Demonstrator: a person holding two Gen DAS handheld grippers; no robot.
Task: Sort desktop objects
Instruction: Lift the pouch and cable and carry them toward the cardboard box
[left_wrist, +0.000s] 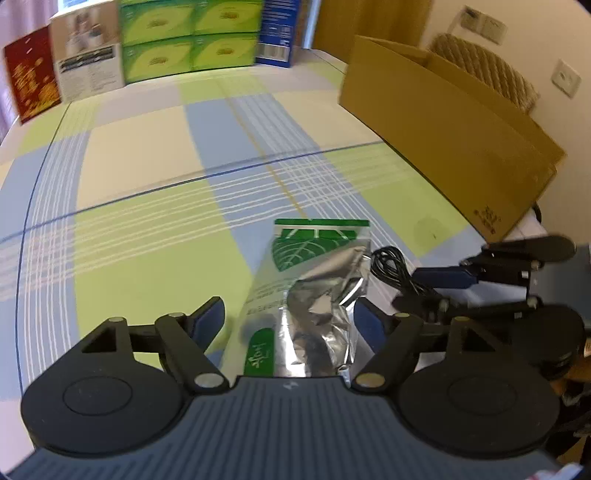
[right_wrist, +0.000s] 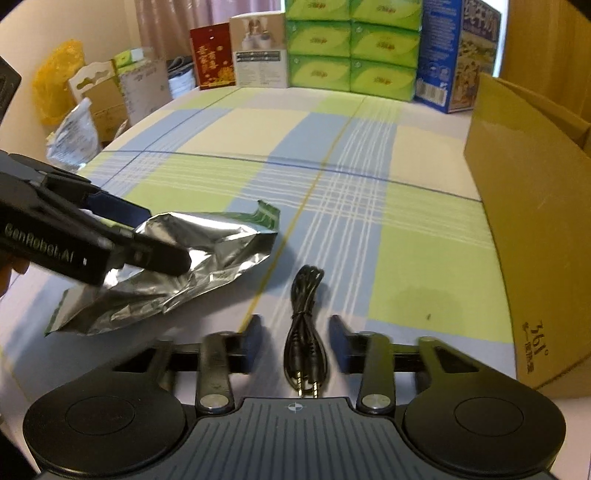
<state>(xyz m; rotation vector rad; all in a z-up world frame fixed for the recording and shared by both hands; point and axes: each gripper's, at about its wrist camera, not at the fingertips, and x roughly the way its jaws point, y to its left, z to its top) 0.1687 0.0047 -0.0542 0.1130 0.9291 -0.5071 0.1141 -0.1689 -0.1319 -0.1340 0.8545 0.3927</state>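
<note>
Left gripper (left_wrist: 288, 325) and right gripper (right_wrist: 295, 332), jaws apart, low and side by side.

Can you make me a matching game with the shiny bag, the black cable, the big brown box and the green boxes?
Things:
1. foil bag
2. black cable
3. cardboard box
4. green tissue boxes

Where:
A. stacked at the far edge of the table
B. coiled between the right gripper's open fingers
C. standing along the right side of the table
D. crumpled between the left gripper's open fingers

Pairs: 1-D, 2-B, 3-C, 4-A
</note>
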